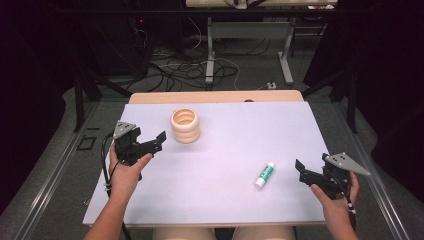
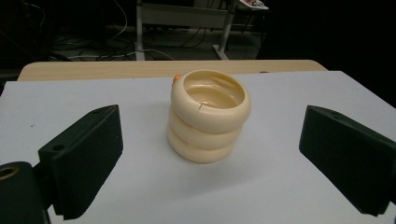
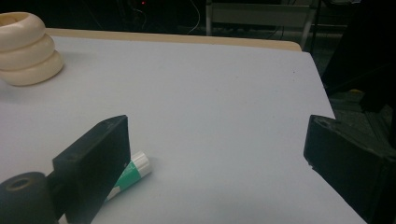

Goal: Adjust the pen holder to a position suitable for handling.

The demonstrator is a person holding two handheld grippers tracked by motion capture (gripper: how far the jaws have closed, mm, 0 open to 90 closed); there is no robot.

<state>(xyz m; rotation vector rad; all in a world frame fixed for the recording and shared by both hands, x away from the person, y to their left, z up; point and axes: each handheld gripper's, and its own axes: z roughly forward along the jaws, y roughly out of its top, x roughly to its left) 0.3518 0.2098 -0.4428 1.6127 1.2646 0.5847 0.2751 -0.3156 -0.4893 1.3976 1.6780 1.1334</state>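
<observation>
Forearms come in at the near edge of the high view, one per side, each w/ a hand-held gripper.

Bench (image 1: 220,200): biggest thing here, pale lilac-white top, wooden strip showing along the far edge. Dark floor w/ cables beyond it.

Left hand-held gripper (image 1: 161,140): near-left part of the bench, held in the left hand (image 1: 125,172), pointing right & far toward the ring holder. Released, jaws wide apart, nothing between the pads. In the left gripper view the two black jaws stand either side of the frame w/ the holder centred in the gap but farther off, not touching.

Right hand-held gripper (image 1: 301,171): near-right, in the right hand (image 1: 336,197), pointing left. Also released, jaws spread, nothing gripped. In the right gripper view the glue stick lies just by the left-side jaw, partly hidden behind it; can't tell if they touch.

Ring holder (image 1: 185,125): cream, three stacked bulging rings, upright, open top, left of centre toward the far side. Small orange bit at its far rim in the left gripper view.

Glue stick (image 1: 264,174): smallest item, green & white, lying flat, right of centre, near side, just left of the right hand-held gripper, well apart from the holder.
</observation>
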